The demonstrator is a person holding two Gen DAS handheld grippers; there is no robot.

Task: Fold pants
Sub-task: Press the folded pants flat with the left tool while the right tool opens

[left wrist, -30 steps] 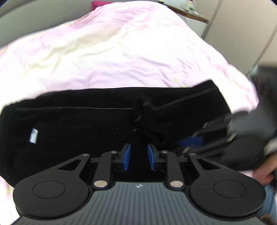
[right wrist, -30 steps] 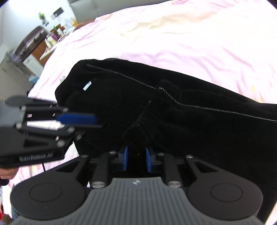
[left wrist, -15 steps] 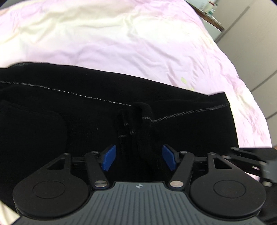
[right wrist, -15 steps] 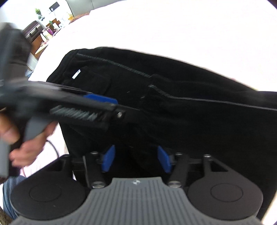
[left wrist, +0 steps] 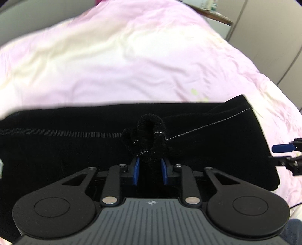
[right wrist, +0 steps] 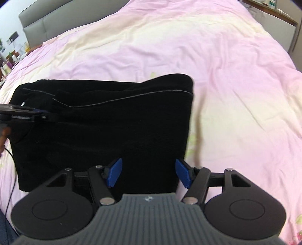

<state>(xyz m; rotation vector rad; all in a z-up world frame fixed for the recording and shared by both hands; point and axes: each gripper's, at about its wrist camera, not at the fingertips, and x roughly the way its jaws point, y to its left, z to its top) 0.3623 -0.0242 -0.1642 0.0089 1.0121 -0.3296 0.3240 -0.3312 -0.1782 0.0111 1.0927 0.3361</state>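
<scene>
Black pants [left wrist: 56,150] lie folded in a wide band on the pink bed cover [left wrist: 132,56]. My left gripper [left wrist: 150,169] is closing on a raised bunch of the black fabric [left wrist: 151,128] near the stitched seam, and the blue pads press its sides. In the right wrist view the pants [right wrist: 113,122] form a dark rectangle. My right gripper [right wrist: 149,173] hovers over their near right corner with its jaws wide, closing slightly; cloth lies below the gap and the pads touch nothing. The right gripper's tip [left wrist: 283,150] shows at the pants' right end.
The quilt [right wrist: 226,75] spreads far beyond the pants on all sides. A grey headboard [right wrist: 47,24] stands at the back left. Pale cupboard doors [left wrist: 273,37] and a cluttered shelf [left wrist: 207,7] lie past the bed. A hand [right wrist: 3,135] and a thin cable [right wrist: 9,160] sit at the left edge.
The left gripper opened, then closed on a bunch of fabric that now stands up. The right gripper let go of its fold, opened wide and swung to the pants' right end.
</scene>
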